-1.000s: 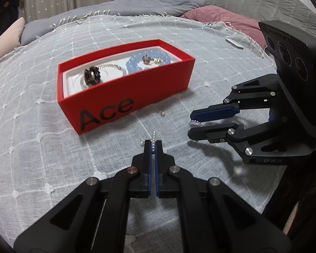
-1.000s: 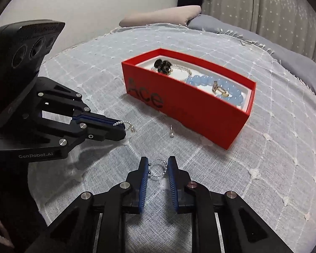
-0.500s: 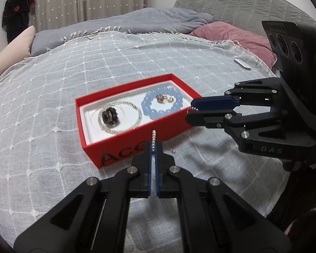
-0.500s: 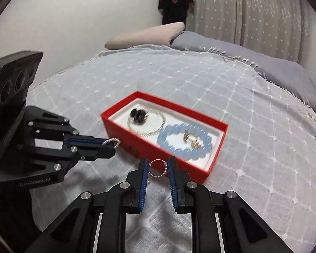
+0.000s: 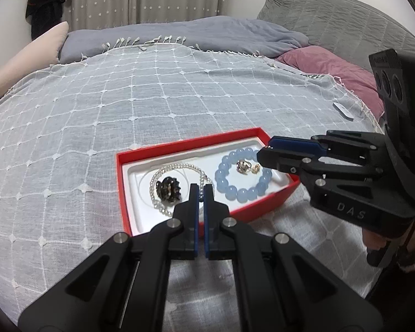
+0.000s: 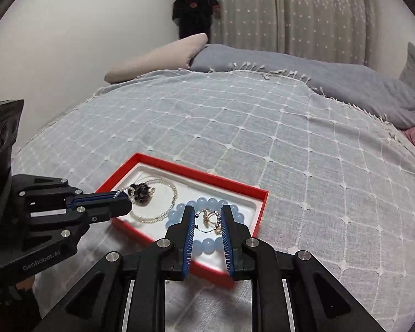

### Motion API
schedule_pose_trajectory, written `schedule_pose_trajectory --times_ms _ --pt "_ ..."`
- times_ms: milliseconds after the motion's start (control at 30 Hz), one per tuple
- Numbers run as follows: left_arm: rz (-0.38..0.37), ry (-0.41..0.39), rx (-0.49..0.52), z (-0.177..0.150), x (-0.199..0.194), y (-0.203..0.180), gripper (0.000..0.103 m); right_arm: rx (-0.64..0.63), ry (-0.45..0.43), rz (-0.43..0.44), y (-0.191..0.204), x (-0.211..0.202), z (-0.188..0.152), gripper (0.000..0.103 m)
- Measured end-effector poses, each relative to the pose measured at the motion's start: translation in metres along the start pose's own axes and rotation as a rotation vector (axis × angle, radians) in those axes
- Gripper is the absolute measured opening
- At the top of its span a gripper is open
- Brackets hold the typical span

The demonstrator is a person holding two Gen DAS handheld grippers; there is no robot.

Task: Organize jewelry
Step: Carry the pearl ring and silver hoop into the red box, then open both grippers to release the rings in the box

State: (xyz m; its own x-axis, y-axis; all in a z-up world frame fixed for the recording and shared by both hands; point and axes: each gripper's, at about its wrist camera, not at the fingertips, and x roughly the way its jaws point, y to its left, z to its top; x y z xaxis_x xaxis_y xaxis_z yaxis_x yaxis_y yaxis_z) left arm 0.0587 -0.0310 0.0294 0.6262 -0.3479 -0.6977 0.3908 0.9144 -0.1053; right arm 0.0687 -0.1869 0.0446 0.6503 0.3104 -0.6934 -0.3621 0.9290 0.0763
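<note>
Both hand-held grippers (image 6: 207, 221) poised over red box (image 5: 179, 149)

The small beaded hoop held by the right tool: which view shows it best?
The right wrist view: the small beaded hoop spans the gap between the right tool fingers, seen face-on above the red box. In the left wrist view the right tool appears side-on and the hoop cannot be made out.
</note>
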Motion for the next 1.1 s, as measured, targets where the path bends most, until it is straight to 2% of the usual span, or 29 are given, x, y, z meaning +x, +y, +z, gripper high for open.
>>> schedule_pose_trajectory --times_ms 200,533,600,667,700,733,800,900,967,1100 --pt "0.013 0.006 -0.018 0.005 0.01 0.001 0.003 0.051 0.012 -0.022 -0.007 0.011 0.002 0.02" --pt "0.035 -0.004 -0.017 0.006 0.012 0.002 0.005 0.048 0.012 -0.023 -0.005 0.009 0.002 0.02" --pt "0.034 -0.012 -0.02 0.007 0.01 0.002 0.011 0.05 0.014 -0.021 -0.006 0.007 0.001 0.021" --pt "0.035 -0.024 -0.026 0.008 0.005 0.002 0.027 0.05 0.015 -0.021 -0.006 0.004 0.001 0.024" --pt "0.038 -0.033 -0.027 0.007 0.002 0.002 0.031 0.051 0.012 -0.023 -0.007 0.002 0.001 0.031" --pt "0.041 -0.04 -0.028 0.007 0.0 0.001 0.037 0.052 0.004 -0.023 -0.007 -0.001 0.001 0.049" --pt "0.044 -0.053 -0.026 0.006 -0.007 0.0 0.038 0.051 -0.04 -0.032 -0.006 -0.011 0.0 0.069" --pt "0.054 -0.056 -0.022 0.003 -0.014 -0.001 0.042 0.038 -0.059 -0.044 -0.004 -0.023 0.001 0.069" --pt "0.068 -0.057 -0.025 0.0 -0.019 -0.002 0.06 0.042 -0.057 -0.041 -0.004 -0.029 -0.001 0.069" --pt "0.076 -0.042 -0.045 -0.009 -0.026 0.0 0.075 0.039 -0.036 -0.056 -0.004 -0.038 -0.007 0.069"
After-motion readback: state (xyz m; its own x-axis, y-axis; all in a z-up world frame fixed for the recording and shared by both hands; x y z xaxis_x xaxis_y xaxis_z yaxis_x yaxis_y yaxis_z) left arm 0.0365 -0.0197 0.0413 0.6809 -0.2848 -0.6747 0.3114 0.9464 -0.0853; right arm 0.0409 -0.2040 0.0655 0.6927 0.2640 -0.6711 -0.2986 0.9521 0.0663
